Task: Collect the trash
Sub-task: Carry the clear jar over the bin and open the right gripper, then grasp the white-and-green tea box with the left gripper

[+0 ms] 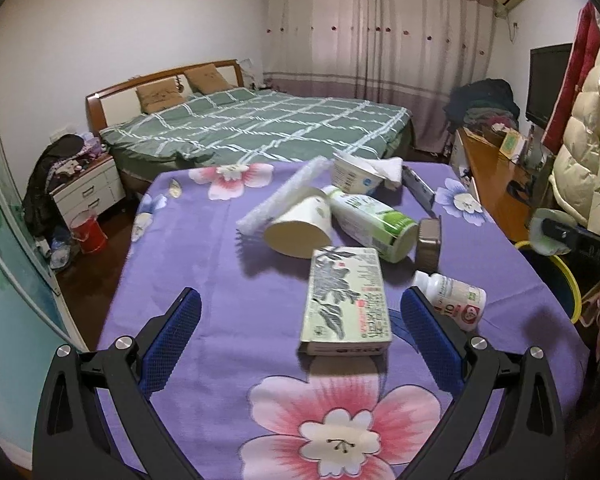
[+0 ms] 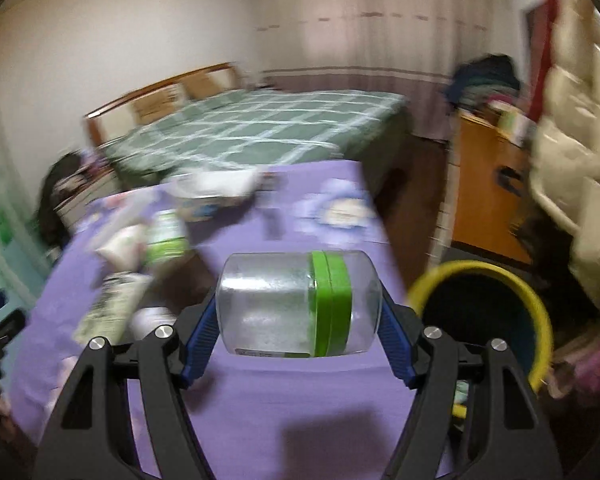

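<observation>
Left wrist view: carton (image 1: 346,300), pill bottle (image 1: 452,298) and paper cup (image 1: 300,228) crowd the purple cloth (image 1: 204,264).

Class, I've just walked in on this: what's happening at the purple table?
A person with a gripper in each hand is clearing trash off the purple tablecloth. The right gripper grips a clear jar with a green band sideways, near the yellow-rimmed bin. The left gripper is open, hovering around a flat printed box. A paper cup, bottles and a tub remain.

Bedroom: green plaid bed (image 1: 256,128), pink curtains (image 1: 380,28), white nightstand (image 1: 88,188), wooden desk (image 1: 496,184).
</observation>
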Action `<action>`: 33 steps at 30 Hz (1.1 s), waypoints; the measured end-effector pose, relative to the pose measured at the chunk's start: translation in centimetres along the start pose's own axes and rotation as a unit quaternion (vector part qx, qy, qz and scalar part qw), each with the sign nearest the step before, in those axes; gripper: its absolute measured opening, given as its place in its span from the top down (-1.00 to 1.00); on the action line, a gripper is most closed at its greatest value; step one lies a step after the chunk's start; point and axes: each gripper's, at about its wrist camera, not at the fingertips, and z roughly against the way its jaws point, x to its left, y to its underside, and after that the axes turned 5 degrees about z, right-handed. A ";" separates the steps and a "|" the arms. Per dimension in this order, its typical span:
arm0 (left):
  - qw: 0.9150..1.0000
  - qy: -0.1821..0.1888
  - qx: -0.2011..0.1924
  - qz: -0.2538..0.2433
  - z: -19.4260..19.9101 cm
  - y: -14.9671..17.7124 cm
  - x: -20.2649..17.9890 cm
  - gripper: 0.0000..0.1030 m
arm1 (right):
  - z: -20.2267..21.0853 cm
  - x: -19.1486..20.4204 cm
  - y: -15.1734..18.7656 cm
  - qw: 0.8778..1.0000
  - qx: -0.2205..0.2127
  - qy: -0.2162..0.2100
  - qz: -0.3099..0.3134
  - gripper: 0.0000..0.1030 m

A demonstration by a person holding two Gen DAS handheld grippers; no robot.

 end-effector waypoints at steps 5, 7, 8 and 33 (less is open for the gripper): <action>1.000 0.009 0.019 -0.012 -1.7 0.5 -1.5 -0.91 | -3.6 -7.6 2.2 0.994 0.045 0.088 -0.052 -0.30; 0.999 0.014 0.028 -0.016 -2.3 0.6 -2.1 -0.91 | -5.2 -10.0 3.2 0.990 0.067 0.108 -0.068 -0.30; 0.999 0.016 0.032 -0.017 -2.7 0.7 -2.4 -0.91 | -5.9 -11.0 3.7 0.988 0.076 0.115 -0.074 -0.30; 0.995 0.004 0.092 -0.041 -9.5 0.3 -4.4 -0.91 | -7.4 -13.3 4.9 0.982 0.101 0.126 -0.099 -0.41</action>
